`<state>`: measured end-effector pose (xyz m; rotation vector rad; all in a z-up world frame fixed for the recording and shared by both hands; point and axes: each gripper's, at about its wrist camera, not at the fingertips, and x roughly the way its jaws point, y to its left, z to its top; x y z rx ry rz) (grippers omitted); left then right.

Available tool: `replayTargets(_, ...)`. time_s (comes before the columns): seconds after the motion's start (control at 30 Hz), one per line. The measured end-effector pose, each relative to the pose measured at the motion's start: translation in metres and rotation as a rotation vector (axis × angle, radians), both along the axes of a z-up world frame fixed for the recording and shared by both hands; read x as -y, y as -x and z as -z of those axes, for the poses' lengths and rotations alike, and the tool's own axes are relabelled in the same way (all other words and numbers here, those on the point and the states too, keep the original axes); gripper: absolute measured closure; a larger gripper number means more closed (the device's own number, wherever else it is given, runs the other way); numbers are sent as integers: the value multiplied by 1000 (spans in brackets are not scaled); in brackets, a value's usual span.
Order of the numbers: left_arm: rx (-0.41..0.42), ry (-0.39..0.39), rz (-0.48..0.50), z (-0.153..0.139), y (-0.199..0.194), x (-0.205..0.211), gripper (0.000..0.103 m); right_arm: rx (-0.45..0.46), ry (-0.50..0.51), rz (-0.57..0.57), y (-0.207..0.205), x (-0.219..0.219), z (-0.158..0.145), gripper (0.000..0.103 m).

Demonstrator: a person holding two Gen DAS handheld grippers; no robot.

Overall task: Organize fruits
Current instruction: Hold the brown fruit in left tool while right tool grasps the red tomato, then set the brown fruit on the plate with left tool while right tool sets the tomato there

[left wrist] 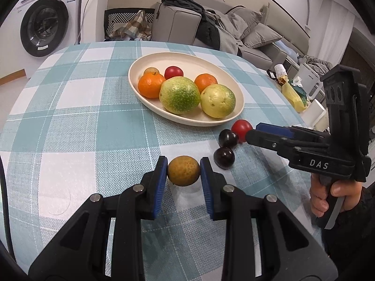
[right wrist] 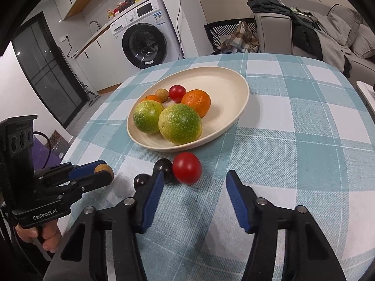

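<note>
My left gripper (left wrist: 184, 171) is shut on a small brown-yellow round fruit (left wrist: 184, 172), just above the checked tablecloth; the right wrist view shows the same fruit (right wrist: 103, 169) in the left gripper (right wrist: 104, 174). My right gripper (right wrist: 194, 187) stands open, its fingertips on either side of a red tomato (right wrist: 187, 167) that lies on the cloth without touching the pads. Two dark round fruits (right wrist: 164, 166) (right wrist: 141, 181) lie beside its left finger. Beyond them, the cream plate (right wrist: 234, 79) holds two green-yellow fruits, two oranges, a red tomato and a small brown fruit.
The plate (left wrist: 187, 120) sits mid-table, and the dark fruits (left wrist: 227, 138) lie between the two grippers. A washing machine (left wrist: 44, 25) stands beyond the table at the left, and a sofa with clothes (left wrist: 234, 28) at the back. A yellow bag (left wrist: 291, 93) hangs off the right edge.
</note>
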<state>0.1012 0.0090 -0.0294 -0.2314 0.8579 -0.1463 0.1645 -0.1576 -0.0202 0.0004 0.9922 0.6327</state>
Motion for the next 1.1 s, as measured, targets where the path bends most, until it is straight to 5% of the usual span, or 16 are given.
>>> replayTargets(0.5,2,-9,-2,-1,-1,0,78,-23,-42,-9,-7,-3,8,73)
replayTargets(1.1,14,-8,-2,-5,-1,1,77,2,-40,-13,-2,0,4,77)
